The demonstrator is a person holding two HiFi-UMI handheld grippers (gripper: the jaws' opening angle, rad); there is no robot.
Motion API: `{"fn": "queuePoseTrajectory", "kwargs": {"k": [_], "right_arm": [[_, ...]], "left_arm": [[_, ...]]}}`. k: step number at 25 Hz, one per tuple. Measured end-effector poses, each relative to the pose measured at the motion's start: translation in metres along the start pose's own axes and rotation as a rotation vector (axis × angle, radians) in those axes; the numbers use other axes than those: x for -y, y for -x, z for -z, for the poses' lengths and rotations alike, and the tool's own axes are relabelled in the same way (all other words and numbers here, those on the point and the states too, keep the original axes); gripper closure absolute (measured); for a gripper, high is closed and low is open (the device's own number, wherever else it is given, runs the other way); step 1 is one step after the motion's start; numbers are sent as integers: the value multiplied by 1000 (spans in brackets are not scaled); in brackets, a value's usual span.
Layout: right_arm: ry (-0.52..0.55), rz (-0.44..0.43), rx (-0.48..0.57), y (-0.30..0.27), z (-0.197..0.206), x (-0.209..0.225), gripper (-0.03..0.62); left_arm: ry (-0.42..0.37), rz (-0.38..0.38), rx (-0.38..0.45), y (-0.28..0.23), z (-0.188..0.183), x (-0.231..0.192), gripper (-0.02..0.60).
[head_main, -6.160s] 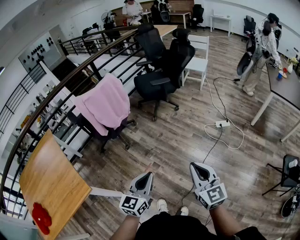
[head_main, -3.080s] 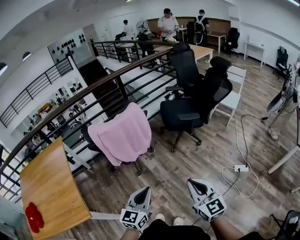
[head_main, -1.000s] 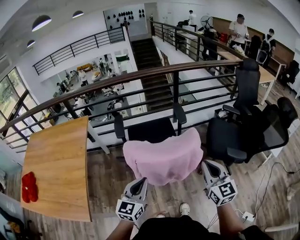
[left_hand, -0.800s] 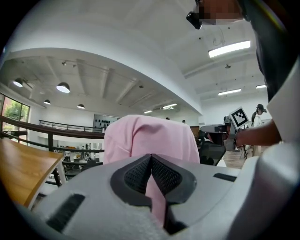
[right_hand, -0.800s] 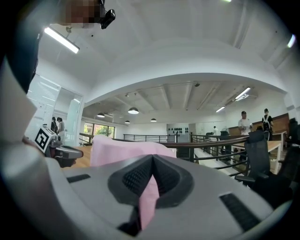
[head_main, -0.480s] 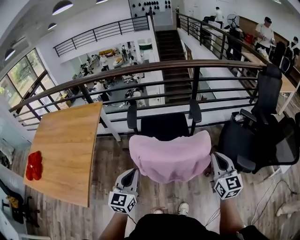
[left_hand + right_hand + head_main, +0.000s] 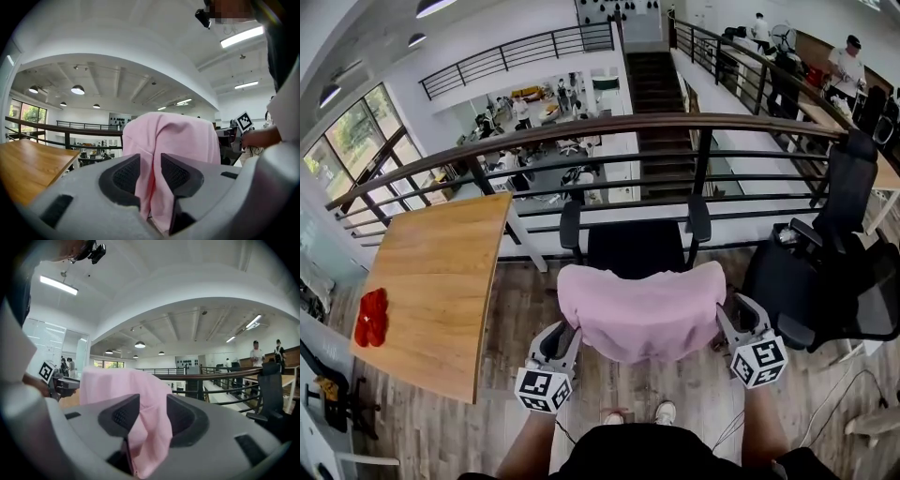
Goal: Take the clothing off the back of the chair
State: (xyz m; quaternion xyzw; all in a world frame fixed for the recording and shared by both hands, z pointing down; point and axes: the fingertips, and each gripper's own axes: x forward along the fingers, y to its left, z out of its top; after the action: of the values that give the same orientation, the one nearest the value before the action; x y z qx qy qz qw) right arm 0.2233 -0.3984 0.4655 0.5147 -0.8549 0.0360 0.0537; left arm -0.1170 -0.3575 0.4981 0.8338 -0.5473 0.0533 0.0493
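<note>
A pink garment (image 7: 642, 309) hangs draped over the backrest of a black office chair (image 7: 635, 248) right in front of me. My left gripper (image 7: 562, 337) is at the garment's lower left edge, my right gripper (image 7: 729, 314) at its lower right edge. In the left gripper view a hanging fold of the pink cloth (image 7: 173, 136) runs down between the two jaws of the left gripper (image 7: 151, 171). The right gripper view shows the same: cloth (image 7: 122, 385) hangs inside the gap of the right gripper (image 7: 149, 416). Both pairs of jaws have just been opening and stand apart around the cloth.
A wooden table (image 7: 441, 281) with a red object (image 7: 371, 317) stands to the left. A curved railing (image 7: 675, 127) runs behind the chair, with a drop to a lower floor beyond. More black office chairs (image 7: 834, 272) crowd the right side. People stand at the far right.
Both grippers have come forward to the garment's lower corners, one on each side. The chair and garment now sit nearer and more centred in the head view.
</note>
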Motion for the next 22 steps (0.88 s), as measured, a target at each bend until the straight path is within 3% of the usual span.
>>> {"fn": "queuePoseTrajectory", "kwargs": {"k": [2,5,15,22], "right_arm": [[1,-15,-7,-5,2,2,395],[0,-23,-22,-8,7,6,360],[-83,-87,-56,-38,21,8,242],[-93,-122,-42,-52,19,5,270]], "left_arm": [[33,-19,-10,-5,2,-4,383],[55,-46,-14,-8,2,-6,317],[71,-38,-84,-30,11,-12,299],[74,-4,-50,-39,3,-14,335]]}}
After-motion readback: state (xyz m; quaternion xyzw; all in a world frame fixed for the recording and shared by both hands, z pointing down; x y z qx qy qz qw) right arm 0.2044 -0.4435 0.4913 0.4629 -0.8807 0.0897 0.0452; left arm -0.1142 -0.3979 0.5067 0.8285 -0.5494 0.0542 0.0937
